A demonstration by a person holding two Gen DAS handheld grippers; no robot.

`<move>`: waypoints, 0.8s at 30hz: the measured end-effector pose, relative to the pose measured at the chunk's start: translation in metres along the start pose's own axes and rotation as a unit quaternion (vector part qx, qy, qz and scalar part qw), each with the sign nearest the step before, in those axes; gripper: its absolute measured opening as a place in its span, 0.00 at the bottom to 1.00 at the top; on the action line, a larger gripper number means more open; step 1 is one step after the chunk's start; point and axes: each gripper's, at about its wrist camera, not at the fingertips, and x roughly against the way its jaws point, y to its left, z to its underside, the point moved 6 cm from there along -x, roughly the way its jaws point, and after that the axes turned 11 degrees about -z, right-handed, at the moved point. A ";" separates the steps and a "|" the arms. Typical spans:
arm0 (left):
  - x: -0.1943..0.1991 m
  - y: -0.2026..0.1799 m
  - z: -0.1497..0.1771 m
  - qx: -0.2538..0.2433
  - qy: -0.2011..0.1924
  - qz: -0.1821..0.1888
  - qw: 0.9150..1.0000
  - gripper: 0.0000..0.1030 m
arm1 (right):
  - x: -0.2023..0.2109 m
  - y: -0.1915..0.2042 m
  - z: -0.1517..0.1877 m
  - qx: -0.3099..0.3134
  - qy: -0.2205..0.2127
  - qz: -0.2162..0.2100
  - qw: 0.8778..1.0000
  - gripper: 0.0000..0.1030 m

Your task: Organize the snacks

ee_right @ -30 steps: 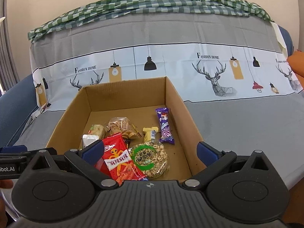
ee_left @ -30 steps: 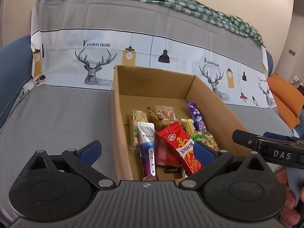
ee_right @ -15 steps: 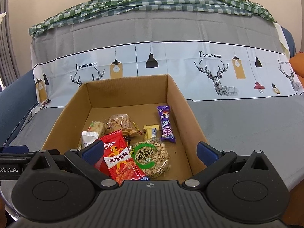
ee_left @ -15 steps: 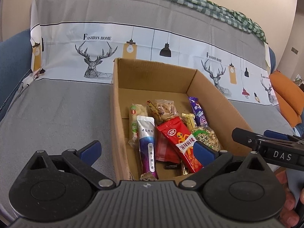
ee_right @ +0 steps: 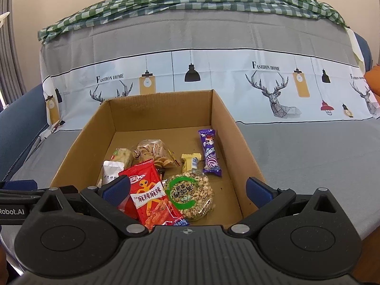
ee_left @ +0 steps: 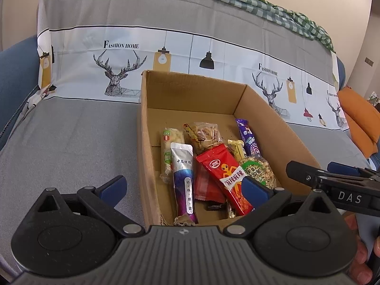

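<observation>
Two tongs spread empty, left tongs [ee_left: 182, 186], right tongs [ee_right: 187, 188], snack box [ee_right: 239, 140] just ahead

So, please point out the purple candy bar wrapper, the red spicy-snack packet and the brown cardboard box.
purple candy bar wrapper [ee_right: 210, 152], right wrist view, middle of wrapper.
red spicy-snack packet [ee_right: 150, 194], right wrist view, white label.
brown cardboard box [ee_left: 190, 92], left wrist view, far inner wall.

dark wrapper [ee_left: 215, 206] half-hidden under red packet [ee_left: 225, 178]

Deer-print sofa cover [ee_right: 273, 87] (grey), checked cloth [ee_right: 190, 2], orange cushion [ee_left: 358, 116].
</observation>
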 end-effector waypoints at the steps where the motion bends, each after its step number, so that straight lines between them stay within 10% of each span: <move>1: 0.000 0.000 0.000 0.000 0.000 0.000 1.000 0.99 | 0.000 0.000 0.000 0.000 0.000 0.000 1.000 0.99; 24: 0.001 -0.002 0.001 -0.004 -0.001 0.001 1.000 0.99 | -0.001 0.000 0.000 0.002 0.002 -0.002 1.000 0.99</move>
